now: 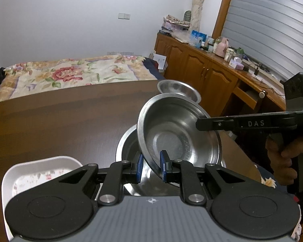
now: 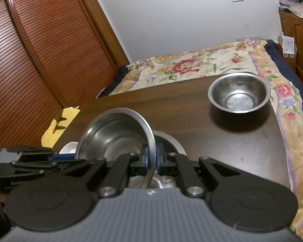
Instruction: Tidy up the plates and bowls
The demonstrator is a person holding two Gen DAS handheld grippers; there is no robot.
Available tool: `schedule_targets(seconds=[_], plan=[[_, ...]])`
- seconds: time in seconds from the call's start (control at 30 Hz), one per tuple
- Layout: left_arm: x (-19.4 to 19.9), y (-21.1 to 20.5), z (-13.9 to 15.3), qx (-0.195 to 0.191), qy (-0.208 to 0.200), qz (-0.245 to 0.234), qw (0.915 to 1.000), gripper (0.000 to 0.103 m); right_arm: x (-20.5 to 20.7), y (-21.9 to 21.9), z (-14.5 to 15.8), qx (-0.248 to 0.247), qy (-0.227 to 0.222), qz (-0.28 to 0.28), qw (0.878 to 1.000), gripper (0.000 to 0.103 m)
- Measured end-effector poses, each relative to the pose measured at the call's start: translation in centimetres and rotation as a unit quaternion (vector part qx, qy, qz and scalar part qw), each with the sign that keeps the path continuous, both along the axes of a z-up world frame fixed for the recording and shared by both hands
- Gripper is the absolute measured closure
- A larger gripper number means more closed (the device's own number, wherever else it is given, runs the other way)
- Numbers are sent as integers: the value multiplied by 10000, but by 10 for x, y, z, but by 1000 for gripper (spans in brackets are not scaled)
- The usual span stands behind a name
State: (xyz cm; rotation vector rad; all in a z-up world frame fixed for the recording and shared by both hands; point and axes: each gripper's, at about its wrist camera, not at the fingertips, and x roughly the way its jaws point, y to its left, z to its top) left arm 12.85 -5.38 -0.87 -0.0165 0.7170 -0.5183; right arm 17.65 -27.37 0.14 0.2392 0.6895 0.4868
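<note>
Holding a tilted round stainless-steel bowl [image 1: 177, 133] over the dark brown wooden surface [image 1: 60, 121].

The surface is carrying a larger steel bowl [image 1: 129, 143] directly under the tilted one, a white rectangular dish [image 1: 40, 171] and a smaller steel bowl [image 2: 239, 94] well apart; the right gripper [image 2: 151, 157] is pinching the tilted bowl's rim, while the left gripper [image 1: 150, 166] is sitting with jaws spread around the rim.
</note>
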Motion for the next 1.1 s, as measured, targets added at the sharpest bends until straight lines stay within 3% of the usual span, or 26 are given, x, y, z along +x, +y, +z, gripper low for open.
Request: schedule_targets(seconds=[0.37, 0.6, 1.1], plan=[[-6, -2, -14, 171, 67, 22, 9998, 83, -5, 4, -10, -90, 0, -12, 10000, 93], [-3, -6, -20, 433, 10, 72, 9990, 83, -11, 16, -16, -430, -247, -45, 9988, 93], [1, -5, -32, 581, -1, 194, 9981, 83, -14, 27, -23, -980, -517, 81, 9938, 93]])
